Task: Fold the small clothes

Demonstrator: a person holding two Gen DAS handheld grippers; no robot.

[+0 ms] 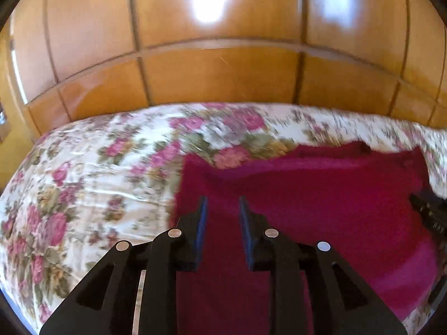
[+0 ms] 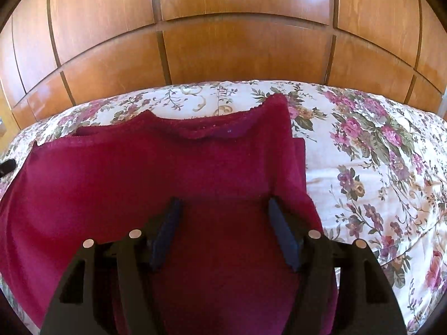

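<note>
Lying under both claws: red garment | left claw narrowly apart, empty | right claw wide, empty

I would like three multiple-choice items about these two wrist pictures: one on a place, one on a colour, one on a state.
1. On what does the garment lie?
A. a bare wooden floor
B. a floral bedspread
C. a metal tray

2. What colour is the garment?
A. dark red
B. pale blue
C. yellow

3. How does the right tool stand?
A. its fingers are clamped on a corner of the cloth
B. it holds a hanger
C. its fingers are apart, with nothing pinched between them

Key:
1 B, because the floral bedspread shows around the cloth, in front of wooden panels.
2 A, because both views show it dark red.
3 C, because the blue pads stand wide apart above the cloth. The left tool also shows a gap between its pads, only a narrower one.
</note>
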